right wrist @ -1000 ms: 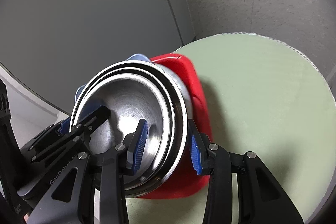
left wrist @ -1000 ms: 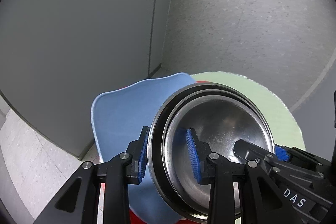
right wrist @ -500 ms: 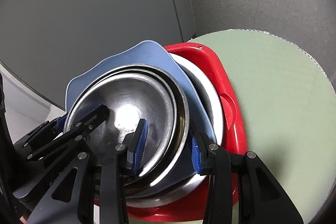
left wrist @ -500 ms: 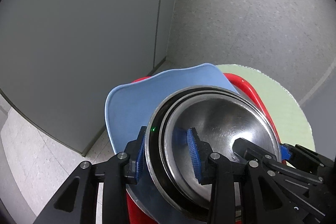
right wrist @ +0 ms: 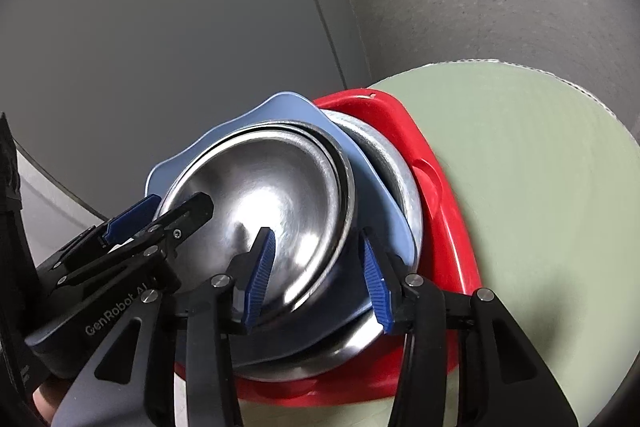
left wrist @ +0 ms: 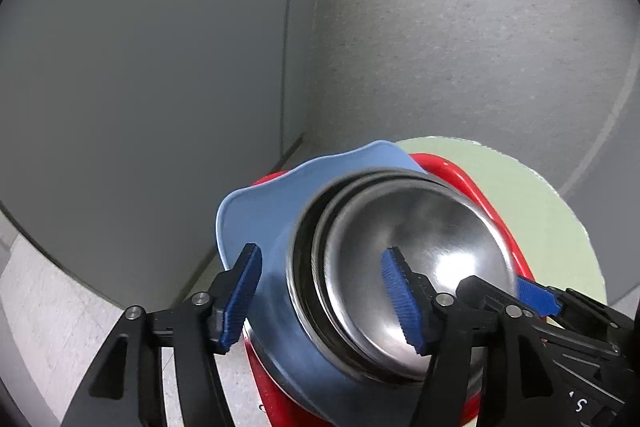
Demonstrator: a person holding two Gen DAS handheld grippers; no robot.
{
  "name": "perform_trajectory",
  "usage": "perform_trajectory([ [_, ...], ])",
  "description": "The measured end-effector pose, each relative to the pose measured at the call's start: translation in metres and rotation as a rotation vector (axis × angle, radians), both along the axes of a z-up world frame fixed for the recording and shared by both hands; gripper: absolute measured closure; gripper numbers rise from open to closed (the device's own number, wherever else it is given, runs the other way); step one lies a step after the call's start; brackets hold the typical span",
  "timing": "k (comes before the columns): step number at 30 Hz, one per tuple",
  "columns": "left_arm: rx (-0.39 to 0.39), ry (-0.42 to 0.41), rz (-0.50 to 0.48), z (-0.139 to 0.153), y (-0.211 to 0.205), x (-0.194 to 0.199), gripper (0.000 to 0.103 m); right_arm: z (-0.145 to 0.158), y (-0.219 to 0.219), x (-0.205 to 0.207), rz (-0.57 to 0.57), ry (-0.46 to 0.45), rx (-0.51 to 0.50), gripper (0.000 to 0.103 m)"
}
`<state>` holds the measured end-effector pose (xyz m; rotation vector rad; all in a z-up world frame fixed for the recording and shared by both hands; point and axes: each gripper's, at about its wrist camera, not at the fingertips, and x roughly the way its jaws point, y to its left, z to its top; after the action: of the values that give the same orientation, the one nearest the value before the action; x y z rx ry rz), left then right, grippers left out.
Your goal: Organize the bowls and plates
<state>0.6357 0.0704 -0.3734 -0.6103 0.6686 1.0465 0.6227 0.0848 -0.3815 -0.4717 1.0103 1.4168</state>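
Note:
Nested steel bowls (left wrist: 416, 267) (right wrist: 264, 199) sit on a blue wavy-edged plate (left wrist: 264, 211) (right wrist: 376, 183). The plate rests on a steel plate (right wrist: 396, 167) inside a red tray (left wrist: 472, 179) (right wrist: 444, 195). My left gripper (left wrist: 324, 295) is open, its jaws wide on either side of the bowls' left rim without gripping. My right gripper (right wrist: 320, 275) is open, its jaws spread on either side of the bowls' right rim.
The stack stands on a round pale green table (left wrist: 552, 211) (right wrist: 520, 163), at its left edge. Grey partition walls (left wrist: 140, 67) rise behind, and grey carpet (left wrist: 460, 27) lies beyond the table.
Both grippers have opened and let go of the bowls' rims. The bowl stack now sits lower, on the blue plate in the red tray.

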Motion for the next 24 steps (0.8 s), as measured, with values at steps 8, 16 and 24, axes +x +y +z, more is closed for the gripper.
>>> perform_trajectory([
  [8, 0.056, -0.026, -0.142, 0.017, -0.035, -0.029, 0.032, 0.015, -0.054, -0.029, -0.189, -0.037, 0.065, 0.054],
  [16, 0.088, -0.013, -0.312, 0.053, -0.076, -0.063, 0.023, 0.05, -0.118, -0.082, -0.397, -0.092, 0.074, 0.049],
  [24, 0.15, -0.052, -0.486, 0.086, -0.098, -0.12, 0.017, 0.089, -0.157, -0.144, -0.597, -0.223, 0.097, 0.045],
])
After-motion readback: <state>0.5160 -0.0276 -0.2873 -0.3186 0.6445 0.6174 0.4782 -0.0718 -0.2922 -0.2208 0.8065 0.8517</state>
